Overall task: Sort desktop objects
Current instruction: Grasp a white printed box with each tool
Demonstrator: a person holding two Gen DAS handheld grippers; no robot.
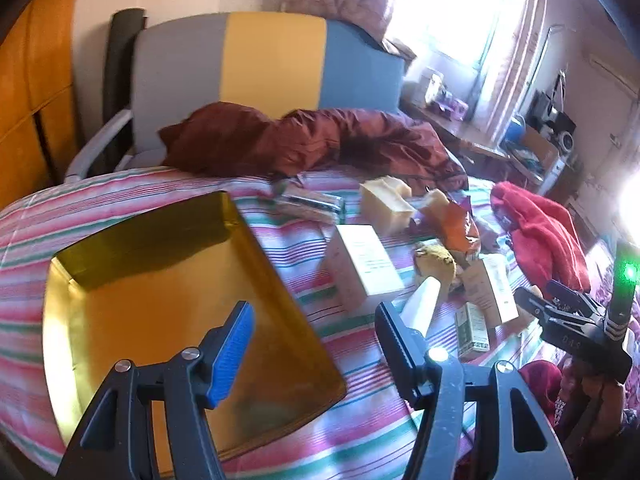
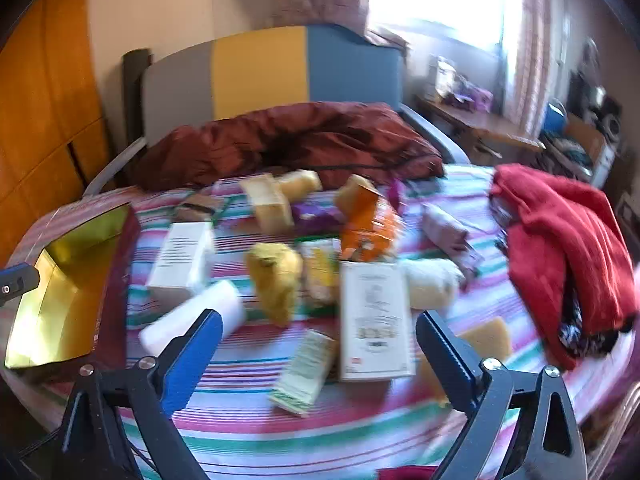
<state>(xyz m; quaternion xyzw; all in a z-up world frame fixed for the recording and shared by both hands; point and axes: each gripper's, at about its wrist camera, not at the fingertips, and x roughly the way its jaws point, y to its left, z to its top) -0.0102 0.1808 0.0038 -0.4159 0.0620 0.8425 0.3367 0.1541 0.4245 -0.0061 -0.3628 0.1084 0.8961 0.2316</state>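
Blue-padded, black-framed left gripper (image 1: 316,350) spread wide and holding nothing, poised above the near right corner of a shallow gold-lined rectangular cardboard tray (image 1: 120,312) on the pink, white and green striped bedsheet (image 1: 352,432). Just beyond the right finger, a white plastic tube (image 1: 424,300) lying tilted, and past it a white rectangular carton (image 1: 362,266), a crumpled yellow packet (image 1: 434,260), an orange snack bag (image 1: 460,228) and a pale yellow block (image 1: 386,204), all loosely clustered to the right of the tray. Near the tube, a small green-printed box (image 1: 472,326) beside a tall cream carton (image 1: 494,288). Further right, the other black tool with a green light, seen from the side. Black right gripper (image 2: 320,348) with blue pads likewise wide apart and empty, hovering over the same clutter: tall cream carton (image 2: 374,320) directly ahead between the fingers, small green-printed box (image 2: 308,372) touching its left edge, white tube (image 2: 192,316) just behind the left finger, yellow packet (image 2: 276,276) and orange bag (image 2: 366,228) beyond. Gold tray (image 2: 52,300) at far left, well apart from the pile. Crumpled red cloth (image 2: 560,236) on the right edge of the sheet; dark maroon quilt (image 2: 288,140) bunched against a grey, yellow and blue headboard (image 2: 260,72) at the back. Right view blurred, labels unreadable.
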